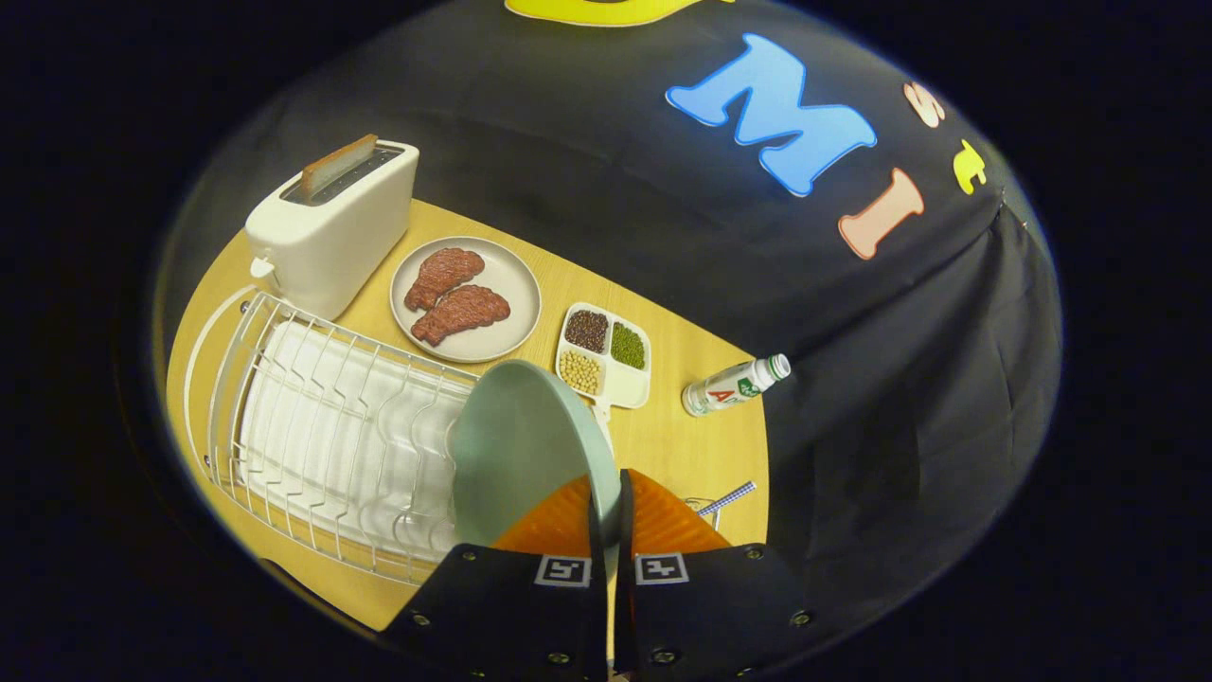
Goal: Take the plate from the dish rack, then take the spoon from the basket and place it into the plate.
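Orange ribbed fingers [653, 516] of the gripper [606, 521] are pinched together on the rim of the pale green plate [516, 455], which stands on edge and rises ahead and to the left of them, over the near end of the white wire dish rack [312, 417]. The next move seems to turn on the basket [703, 510]: its rim and a checked handle, probably the spoon [734, 495], peek out just right of the fingers, the handle slanting up and away to the right.
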### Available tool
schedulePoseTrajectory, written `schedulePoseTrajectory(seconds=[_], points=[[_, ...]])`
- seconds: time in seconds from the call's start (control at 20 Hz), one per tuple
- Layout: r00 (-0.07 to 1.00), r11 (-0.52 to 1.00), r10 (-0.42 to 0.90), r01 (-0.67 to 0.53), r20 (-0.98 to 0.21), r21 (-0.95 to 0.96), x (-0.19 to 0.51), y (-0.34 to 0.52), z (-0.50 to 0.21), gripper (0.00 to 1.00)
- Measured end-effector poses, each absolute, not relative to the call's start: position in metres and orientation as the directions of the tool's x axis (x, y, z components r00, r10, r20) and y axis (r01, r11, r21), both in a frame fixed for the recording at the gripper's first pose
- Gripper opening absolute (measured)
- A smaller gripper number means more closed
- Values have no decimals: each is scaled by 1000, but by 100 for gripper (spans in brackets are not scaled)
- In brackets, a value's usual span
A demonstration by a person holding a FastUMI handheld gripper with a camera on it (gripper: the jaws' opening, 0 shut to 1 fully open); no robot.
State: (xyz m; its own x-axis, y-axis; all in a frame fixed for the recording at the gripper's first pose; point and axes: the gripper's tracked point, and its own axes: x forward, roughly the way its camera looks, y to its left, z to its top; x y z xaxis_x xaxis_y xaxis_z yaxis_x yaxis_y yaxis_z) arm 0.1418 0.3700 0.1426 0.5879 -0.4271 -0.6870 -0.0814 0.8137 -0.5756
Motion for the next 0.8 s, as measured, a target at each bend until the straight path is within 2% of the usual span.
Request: schedulePoseTrajectory(seconds=[0.35, 0.8], points=[[675, 834, -343, -100, -653, -542, 142, 380, 174, 3], [674, 966, -125, -85, -728, -245, 89, 335, 195, 3]])
